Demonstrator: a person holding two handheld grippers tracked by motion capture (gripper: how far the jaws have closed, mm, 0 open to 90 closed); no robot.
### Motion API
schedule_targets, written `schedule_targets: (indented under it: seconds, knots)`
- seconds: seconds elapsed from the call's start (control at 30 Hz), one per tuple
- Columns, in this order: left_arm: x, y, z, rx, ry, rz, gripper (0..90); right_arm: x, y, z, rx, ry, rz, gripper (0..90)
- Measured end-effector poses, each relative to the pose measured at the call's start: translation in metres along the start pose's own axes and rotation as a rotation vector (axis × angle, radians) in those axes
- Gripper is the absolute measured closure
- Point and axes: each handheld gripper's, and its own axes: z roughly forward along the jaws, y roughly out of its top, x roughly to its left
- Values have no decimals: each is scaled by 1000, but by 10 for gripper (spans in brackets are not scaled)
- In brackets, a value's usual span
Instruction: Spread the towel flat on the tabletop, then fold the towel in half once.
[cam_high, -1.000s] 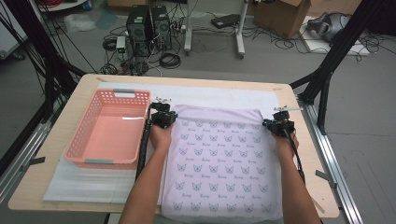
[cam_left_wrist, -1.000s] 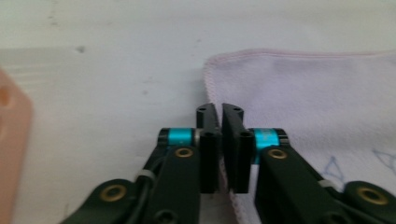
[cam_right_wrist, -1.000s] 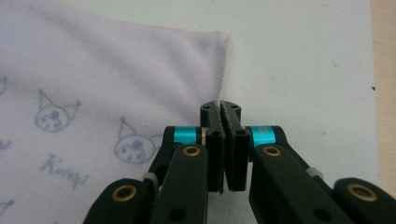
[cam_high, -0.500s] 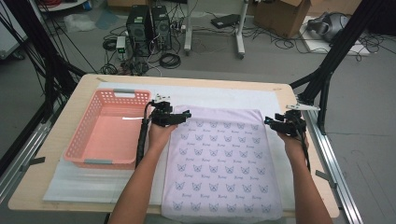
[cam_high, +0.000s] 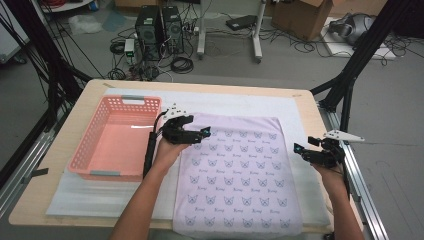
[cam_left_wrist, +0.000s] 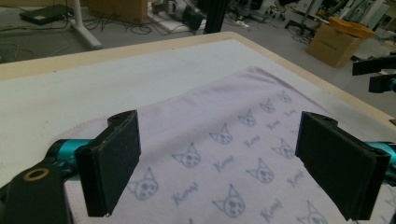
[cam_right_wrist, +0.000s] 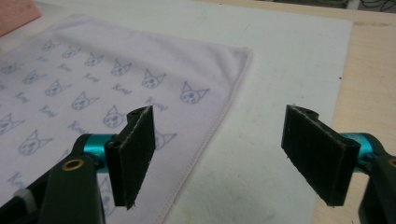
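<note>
Two claws hang parted and empty over the worktop (cam_high: 300, 100), their jaws having just been opening. The cloth's (cam_high: 235, 175) long axis runs toward the person; left claw (cam_high: 192, 134) sits over its far left corner, right claw (cam_high: 312, 154) just off its right edge.

Basket (cam_high: 116, 141) wall beside left tool (cam_high: 192, 134)

The cloth (cam_high: 237, 175), at the frame's lower middle, is a soft matt lilac fabric printed with small cat faces, its edge stitched. Beneath it the mat (cam_high: 300, 107) looks like white matt foam, faintly grainy. The table (cam_high: 90, 90) edge shows pale smooth wood. At left, the basket (cam_high: 80, 160) is pink perforated plastic with a slight sheen.
</note>
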Motion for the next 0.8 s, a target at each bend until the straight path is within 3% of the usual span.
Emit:
schedule_targets:
  seconds: [0.17,0.27,0.4,0.53,0.8]
  knots:
    - [-5,-10,-6,-25,19,-16,149,8,-2,-6,-34,14,-25,200]
    - [-5,-10,-9,-5,11,-13,151,11,-1,-5,-15,23,-55,196]
    - [-4,-7,-15,-33,32,-15,164,11,2,-5,-31,13,-43,196]
    - [0,-9,-15,-21,43,-43,164,10,3,-6,-21,13,-35,195]
    - [2,-10,-12,-7,46,-54,164,8,2,-2,1,13,-27,195]
